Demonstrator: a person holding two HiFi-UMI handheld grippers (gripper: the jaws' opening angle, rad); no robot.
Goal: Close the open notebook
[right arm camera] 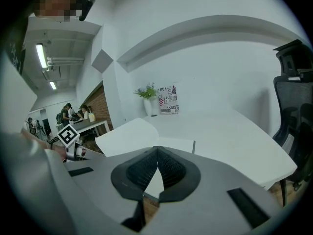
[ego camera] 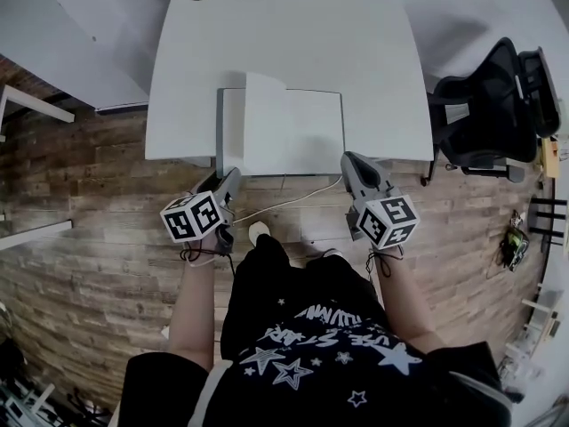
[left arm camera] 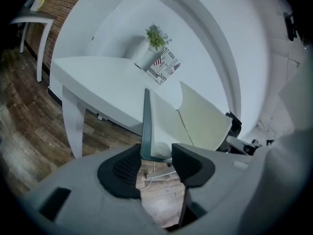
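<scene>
Grey-covered, with smooth pale pages, the open notebook [ego camera: 283, 133] lies rectangular at the near edge of the matte white counter [ego camera: 284, 43]. Its 7 o'clock corner sits between the left gripper's [ego camera: 233, 178] closing ribbed black jaws. The right gripper [ego camera: 352, 160], jaws together and empty, is at its 5 o'clock corner.

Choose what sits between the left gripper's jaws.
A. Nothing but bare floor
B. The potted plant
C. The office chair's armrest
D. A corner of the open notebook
D: the left gripper view shows the near corner of the open notebook between the jaws of the left gripper, which are closing around it.
</scene>
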